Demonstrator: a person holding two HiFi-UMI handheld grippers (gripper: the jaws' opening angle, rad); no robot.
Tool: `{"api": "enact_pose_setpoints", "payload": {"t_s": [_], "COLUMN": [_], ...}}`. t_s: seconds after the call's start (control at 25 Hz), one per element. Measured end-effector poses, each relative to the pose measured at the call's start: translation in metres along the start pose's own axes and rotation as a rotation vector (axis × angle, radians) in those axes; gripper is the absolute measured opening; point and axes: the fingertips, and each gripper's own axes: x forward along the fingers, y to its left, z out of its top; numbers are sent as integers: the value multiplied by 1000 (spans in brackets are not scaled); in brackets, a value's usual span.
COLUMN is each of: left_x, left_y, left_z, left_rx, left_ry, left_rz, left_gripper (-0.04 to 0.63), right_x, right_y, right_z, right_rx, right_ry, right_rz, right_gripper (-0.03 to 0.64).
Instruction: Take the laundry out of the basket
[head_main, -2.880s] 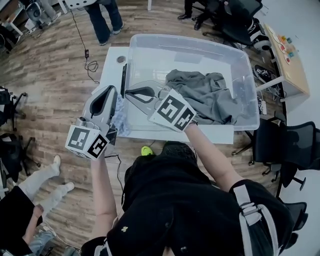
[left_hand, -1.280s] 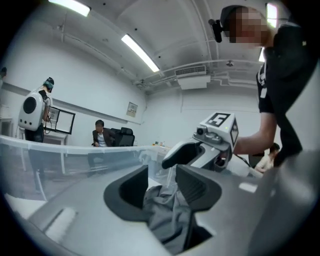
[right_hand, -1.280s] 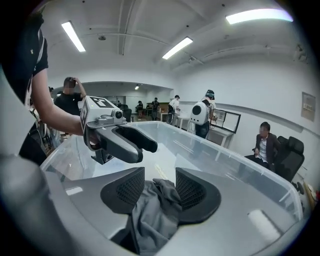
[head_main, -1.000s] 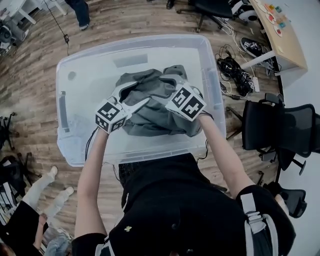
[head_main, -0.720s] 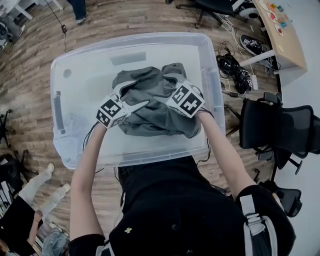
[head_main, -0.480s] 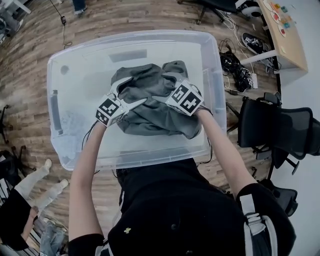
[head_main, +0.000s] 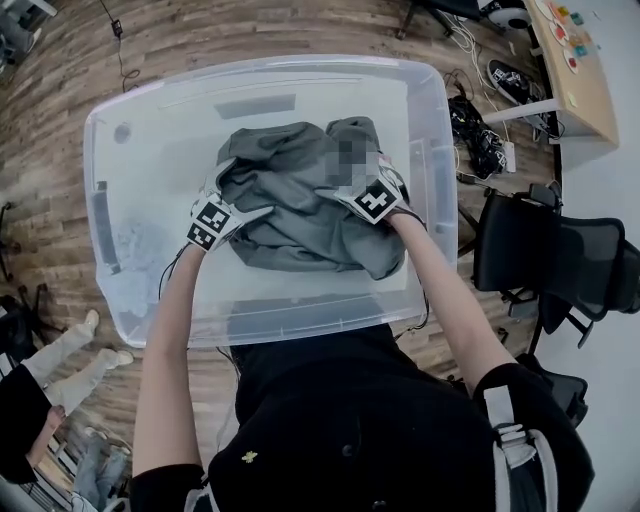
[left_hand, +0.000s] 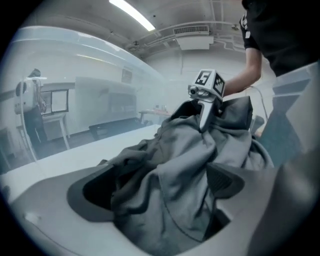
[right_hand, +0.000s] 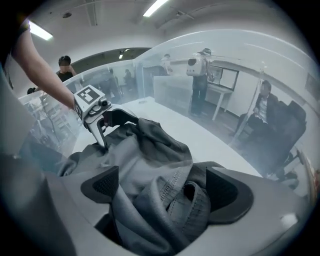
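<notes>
A grey garment (head_main: 300, 200) lies crumpled in the middle of a clear plastic bin (head_main: 260, 325). Both grippers are pushed down into it from the near side. My left gripper (head_main: 232, 200) is at the garment's left part. In the left gripper view its jaws (left_hand: 160, 187) are opening wide, with a thick fold of grey cloth (left_hand: 175, 170) bunched loosely between them. My right gripper (head_main: 345, 188) is at the garment's right part. Its jaws (right_hand: 167, 187) are also opening, with a hemmed fold (right_hand: 170, 200) lying between the pads. Each gripper shows in the other's view, sunk in the cloth.
The bin's clear walls (head_main: 435, 190) stand close around both grippers. A black office chair (head_main: 530, 260) is to the right, cables (head_main: 480, 130) lie on the wood floor, and a desk (head_main: 575, 70) stands at the far right. Someone's legs (head_main: 70, 350) are at the left.
Both grippers came from the bin's near left edge to the garment and sank into it. Over the last second their jaws have spread wider around the cloth.
</notes>
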Motion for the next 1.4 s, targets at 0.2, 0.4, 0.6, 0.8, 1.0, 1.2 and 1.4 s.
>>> {"api": "enact_pose_setpoints", "payload": {"t_s": [0.2, 0.4, 0.6, 0.8, 1.0, 1.2, 1.4], "left_x": [-7, -8, -5, -2, 5, 12, 24], "left_y": [13, 13, 13, 12, 5, -9, -26], "left_z": [-36, -56, -57, -58, -53, -46, -33], "left_rx": [-21, -40, -12, -6, 6, 10, -4], "left_ry": [86, 134, 128, 129, 130, 121, 81], "left_rz": [33, 27, 36, 45, 31, -8, -45], "left_gripper": [571, 575, 575, 575, 574, 574, 572], "right_x": [9, 34, 46, 55, 60, 64, 69], "right_y": [-14, -2, 4, 10, 17, 37, 58], "right_z": [-16, -41, -40, -42, -40, -26, -4], "right_rx": [42, 101, 116, 86, 46, 19, 55], "right_ry": [78, 151, 84, 59, 42, 4, -49], "right_rz": [-54, 7, 46, 63, 91, 154, 242], "right_gripper": [566, 572, 572, 571, 571, 547, 505]}}
